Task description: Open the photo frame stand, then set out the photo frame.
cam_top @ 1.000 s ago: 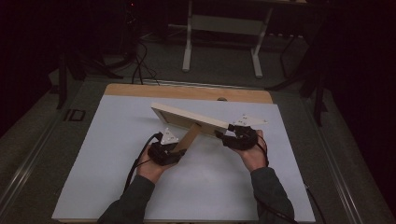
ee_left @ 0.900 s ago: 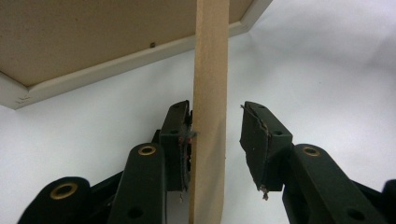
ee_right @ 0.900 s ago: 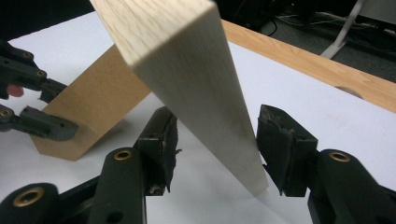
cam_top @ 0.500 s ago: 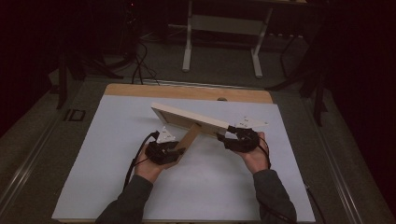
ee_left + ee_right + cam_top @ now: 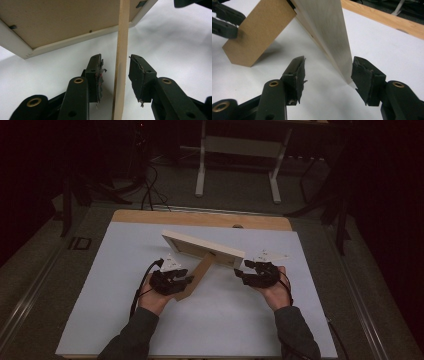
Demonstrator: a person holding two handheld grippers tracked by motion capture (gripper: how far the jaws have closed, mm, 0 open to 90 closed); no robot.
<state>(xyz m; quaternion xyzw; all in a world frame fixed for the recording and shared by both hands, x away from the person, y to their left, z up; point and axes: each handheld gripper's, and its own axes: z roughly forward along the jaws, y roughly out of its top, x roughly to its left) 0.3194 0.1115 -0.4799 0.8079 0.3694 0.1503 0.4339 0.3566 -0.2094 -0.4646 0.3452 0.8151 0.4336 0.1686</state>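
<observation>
1. The picture frame (image 5: pixel 202 249) stands in the middle of the white table (image 5: pixel 100 320). It leans on its brown back leg (image 5: pixel 192 279), with its back toward the person.
2. The leg's foot is down on the table, just in front of the frame.
3. The left gripper (image 5: pixel 116 75) has its jaws spread on each side of the leg. There is a gap on both sides, so it is not pinching.
4. The right gripper (image 5: pixel 328 77) is at the frame's near corner (image 5: pixel 347 75). Its jaws have just been opening. One pad looks very near the corner or touching it, but nothing is squeezed.
5. I think this is the letting-go step: the frame is set up and stands alone.
6. Next, both hands should pull back slowly without bumping the leg, or the frame may tip.
</observation>
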